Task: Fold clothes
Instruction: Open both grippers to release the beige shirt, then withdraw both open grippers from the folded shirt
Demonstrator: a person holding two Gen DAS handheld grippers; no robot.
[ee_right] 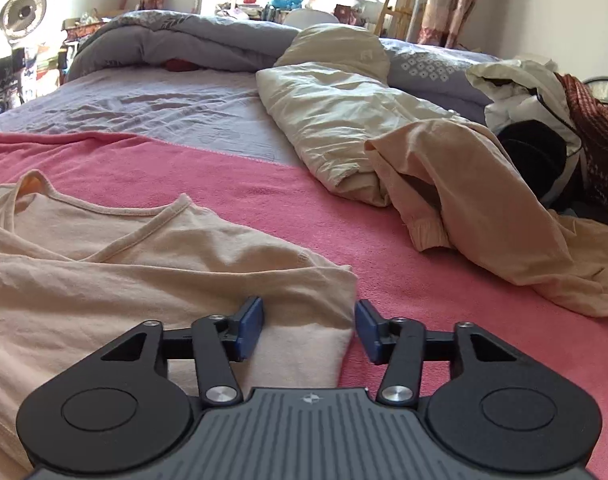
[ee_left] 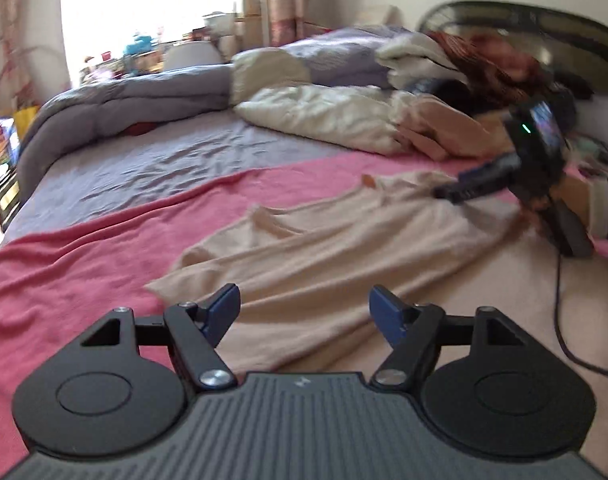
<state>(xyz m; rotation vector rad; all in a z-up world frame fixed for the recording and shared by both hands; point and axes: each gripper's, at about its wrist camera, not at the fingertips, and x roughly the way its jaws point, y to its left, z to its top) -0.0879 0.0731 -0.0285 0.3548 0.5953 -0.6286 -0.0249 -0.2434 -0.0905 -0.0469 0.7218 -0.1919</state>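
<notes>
Peach top [ee_right: 115, 256] spread flat on pink blanket [ee_right: 271, 196], lower left of right-wrist frame. Fabric judged light, limp, easily wrinkled; best pinched at hem corner or shoulder seam. Left hand-held gripper [ee_left: 304, 312] apart, nothing held; right hand-held gripper [ee_right: 308, 326] apart, hem corner between jaws, not pinched.

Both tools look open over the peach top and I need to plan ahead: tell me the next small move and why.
Probably lower the right tool and close on the peach top at the edge lying between its open jaws. The top lies spread but rumpled on the pink blanket, neckline still showing, and the left tool also hangs open above the cloth, gripping nothing.
</notes>
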